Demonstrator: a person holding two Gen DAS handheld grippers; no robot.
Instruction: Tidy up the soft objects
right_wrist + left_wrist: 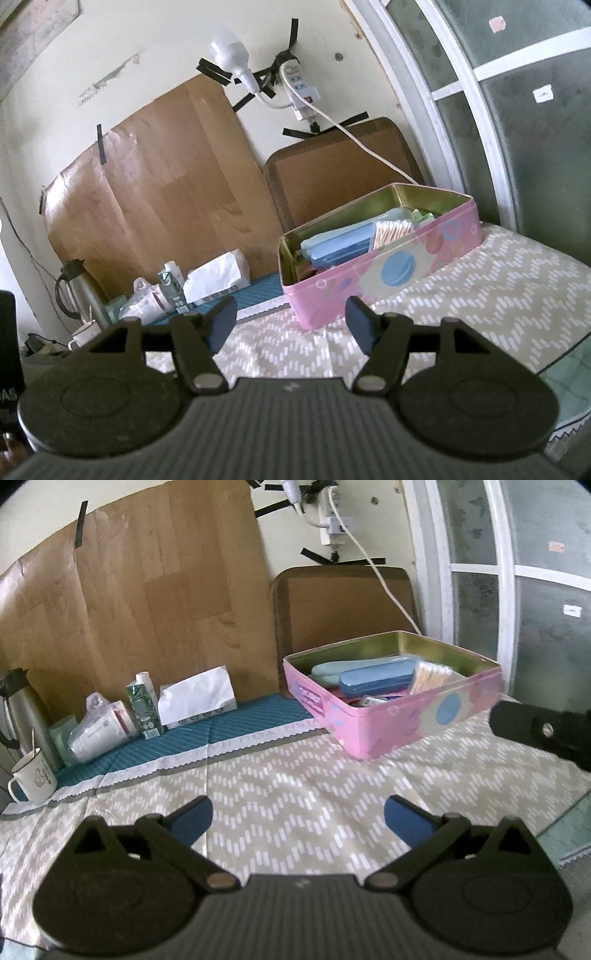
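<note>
Inside pink tin [391, 723]: blue cases [376, 679]

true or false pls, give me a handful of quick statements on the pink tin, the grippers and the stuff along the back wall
1. The pink tin has its lid on. False: it is open, with a blue case and other items showing inside.
2. The left gripper is open with nothing between its fingers. True.
3. The right gripper is clamped on the tin. False: its jaws are apart and empty, short of the tin.
4. A tissue box sits against the brown board at the back. True.
5. The white mug is inside the tin. False: it stands at the far left edge of the table, beside a metal kettle.
</note>
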